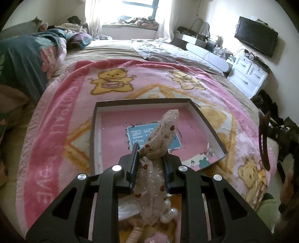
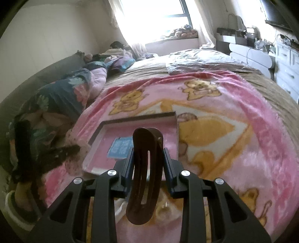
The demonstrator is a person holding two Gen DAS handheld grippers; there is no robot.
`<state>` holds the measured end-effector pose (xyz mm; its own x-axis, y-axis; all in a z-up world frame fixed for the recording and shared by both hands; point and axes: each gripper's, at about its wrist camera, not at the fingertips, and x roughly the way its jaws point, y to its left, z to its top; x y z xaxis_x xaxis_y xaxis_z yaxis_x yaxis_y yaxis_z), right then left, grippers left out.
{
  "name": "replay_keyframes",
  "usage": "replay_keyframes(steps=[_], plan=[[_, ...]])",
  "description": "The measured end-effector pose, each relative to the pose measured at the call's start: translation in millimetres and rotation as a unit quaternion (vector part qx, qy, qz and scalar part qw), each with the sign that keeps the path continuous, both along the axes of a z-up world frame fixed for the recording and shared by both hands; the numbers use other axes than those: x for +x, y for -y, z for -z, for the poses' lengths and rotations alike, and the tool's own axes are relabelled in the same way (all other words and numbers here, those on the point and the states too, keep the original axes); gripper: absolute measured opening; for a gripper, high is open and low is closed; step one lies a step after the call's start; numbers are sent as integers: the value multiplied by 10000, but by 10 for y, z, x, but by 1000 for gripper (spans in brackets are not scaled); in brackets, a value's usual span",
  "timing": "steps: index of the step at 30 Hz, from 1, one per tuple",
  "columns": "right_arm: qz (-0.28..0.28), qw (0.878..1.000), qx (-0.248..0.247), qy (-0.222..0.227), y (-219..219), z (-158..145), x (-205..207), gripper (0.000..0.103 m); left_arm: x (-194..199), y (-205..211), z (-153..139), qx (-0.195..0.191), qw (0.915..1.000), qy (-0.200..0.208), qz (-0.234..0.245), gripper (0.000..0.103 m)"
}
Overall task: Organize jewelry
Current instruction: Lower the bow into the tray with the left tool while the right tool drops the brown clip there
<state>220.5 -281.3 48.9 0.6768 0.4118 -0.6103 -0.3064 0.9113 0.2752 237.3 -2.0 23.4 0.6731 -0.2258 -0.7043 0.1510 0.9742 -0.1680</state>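
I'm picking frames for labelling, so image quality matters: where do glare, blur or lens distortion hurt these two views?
Left wrist view: the window is blown out white, the fisheye bows the pink blanket, and the box stays sharp. Right wrist view: the window glares again, and the left claw with its fabric piece smears dark at the left edge, while the brown hair clip is crisp.

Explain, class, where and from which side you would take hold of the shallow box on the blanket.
Grip a side wall of the box, coming from above so one finger goes inside and one outside. It is wide, flat and open-topped, so only its thin upright rim fits between fingers. Both grippers are full: left holds a fabric bow, right a brown clip.
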Motion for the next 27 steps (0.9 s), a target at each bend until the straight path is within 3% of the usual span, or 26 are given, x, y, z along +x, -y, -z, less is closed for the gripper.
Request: replay_keyframes(steps=[7, 18, 27], plan=[[-50, 9997, -212, -68, -172, 92, 367, 28, 244, 74, 168, 152, 9998, -138, -55, 16], [-94, 9962, -655, -569, -433, 624, 742, 28, 449, 14, 512, 212, 9984, -483, -222, 21], [7, 9927, -819, -889, -475, 940, 874, 28, 366, -114, 550, 330, 9976, -460, -398, 58]])
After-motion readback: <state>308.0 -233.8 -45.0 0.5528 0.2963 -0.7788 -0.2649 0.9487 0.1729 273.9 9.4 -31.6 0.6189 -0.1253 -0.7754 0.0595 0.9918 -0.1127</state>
